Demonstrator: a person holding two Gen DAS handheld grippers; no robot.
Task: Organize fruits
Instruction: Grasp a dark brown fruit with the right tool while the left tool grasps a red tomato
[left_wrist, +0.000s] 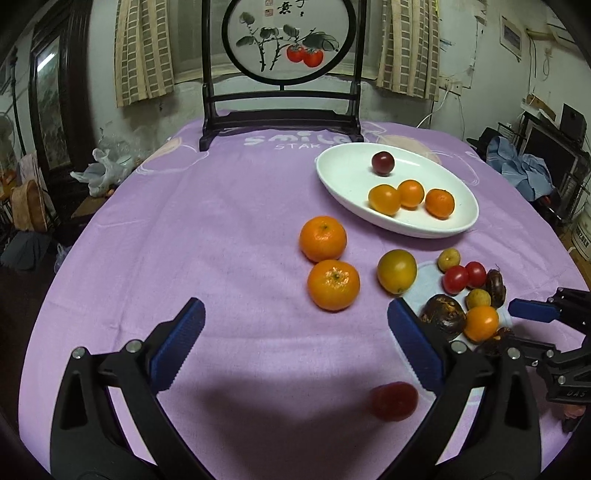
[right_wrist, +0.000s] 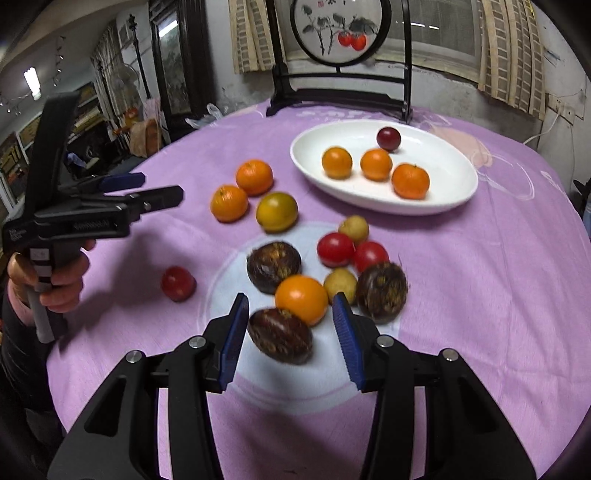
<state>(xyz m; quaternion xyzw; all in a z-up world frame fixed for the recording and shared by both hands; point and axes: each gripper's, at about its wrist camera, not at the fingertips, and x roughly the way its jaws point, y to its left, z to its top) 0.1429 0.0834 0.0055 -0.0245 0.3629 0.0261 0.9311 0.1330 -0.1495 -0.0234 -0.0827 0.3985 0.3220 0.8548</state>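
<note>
Fruit lay clustered just ahead of the right gripper, released, jaws wide. The left gripper gaped empty over bare cloth; the white dish sat at one o'clock.

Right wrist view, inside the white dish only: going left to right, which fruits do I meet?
In the white dish: yellow-orange fruit, middle orange fruit, dark red plum, stemmed mandarin.

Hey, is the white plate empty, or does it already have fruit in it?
Not empty. The white plate holds four fruits: three orange ones and one dark red one. Most fruit is on the cloth outside it.
</note>
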